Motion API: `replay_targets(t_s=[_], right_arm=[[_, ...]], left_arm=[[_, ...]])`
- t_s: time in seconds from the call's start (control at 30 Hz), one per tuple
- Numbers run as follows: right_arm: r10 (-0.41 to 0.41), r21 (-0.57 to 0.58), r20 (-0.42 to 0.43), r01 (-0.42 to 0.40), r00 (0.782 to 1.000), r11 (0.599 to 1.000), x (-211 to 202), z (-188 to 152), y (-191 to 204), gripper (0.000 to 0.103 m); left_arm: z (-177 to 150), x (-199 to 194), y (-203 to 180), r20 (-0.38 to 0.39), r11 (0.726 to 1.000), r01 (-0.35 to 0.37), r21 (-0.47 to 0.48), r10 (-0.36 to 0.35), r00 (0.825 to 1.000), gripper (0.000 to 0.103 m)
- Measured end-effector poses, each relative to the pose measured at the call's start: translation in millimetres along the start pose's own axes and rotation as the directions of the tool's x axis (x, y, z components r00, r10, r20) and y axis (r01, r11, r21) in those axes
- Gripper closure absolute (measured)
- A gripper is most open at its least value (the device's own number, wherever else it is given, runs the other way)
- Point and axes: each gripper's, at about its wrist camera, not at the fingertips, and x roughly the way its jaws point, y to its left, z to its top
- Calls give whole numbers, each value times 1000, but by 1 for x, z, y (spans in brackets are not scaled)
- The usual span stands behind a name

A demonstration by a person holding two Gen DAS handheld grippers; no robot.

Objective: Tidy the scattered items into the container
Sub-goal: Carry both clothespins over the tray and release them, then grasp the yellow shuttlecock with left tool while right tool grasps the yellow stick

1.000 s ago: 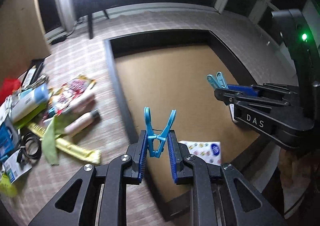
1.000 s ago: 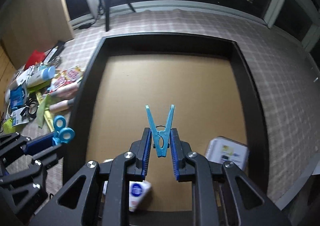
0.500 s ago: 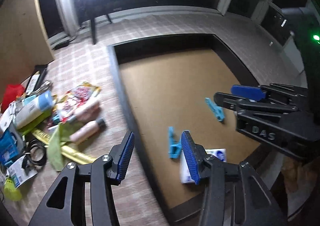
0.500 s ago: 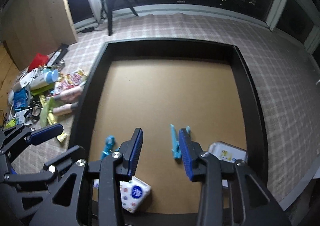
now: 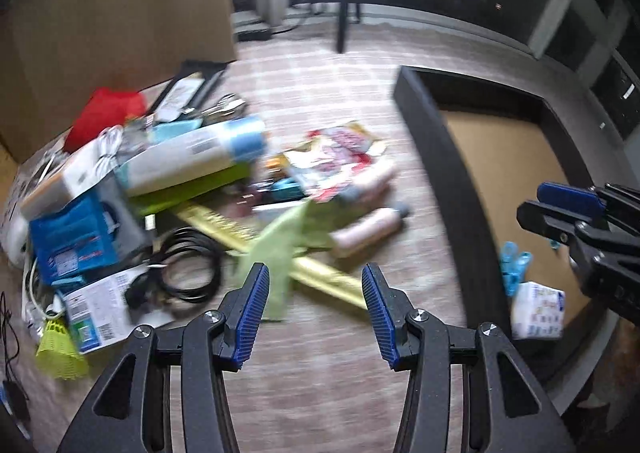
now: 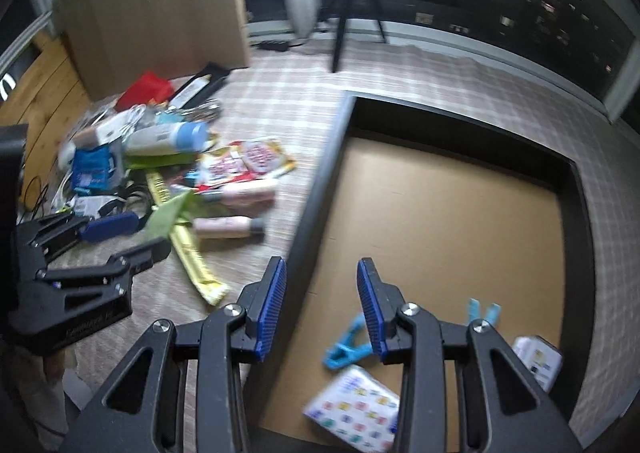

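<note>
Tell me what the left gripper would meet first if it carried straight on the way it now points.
Probably the light green cloth lying over the yellow-gold packet; both sit between the left gripper's open, empty jaws. Blur and unclear depth leave this uncertain.

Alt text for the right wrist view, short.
The open, empty right gripper hangs over the left wall of a black container, where two blue clothespins and small packets lie. Scattered items lie on the floor at left, beside the left gripper.

Black container [image 6: 320, 181], tan floor; light-blue clothespins [image 6: 346, 345]; pink bottle [image 6: 228, 228]; plaid carpet [image 6: 440, 81].
</note>
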Motion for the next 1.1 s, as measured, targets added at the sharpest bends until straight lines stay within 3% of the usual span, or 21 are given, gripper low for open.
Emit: replay_targets(t_s=[0.33,0.6,0.83,1.1], right_arm=[[51,-83,-54,-56,997,995,25,7,63,66],[68,-131,-106,-82,992,988,48,12,109,66],[36,-151,-145,-58,989,987,70,10,122,67],[9,-151,-182,-37,983,988,93,11,123,69]], left_arm=[[-23,-7,63,-11,996,-43,-77,42,999,58],[-67,-41,148,4,967,-153,-203,157,988,58],[-103,-59,200,0,935,-213,-282,222,975,58],[-115,-48,220,-38,926,-242,-288,242,970,59]])
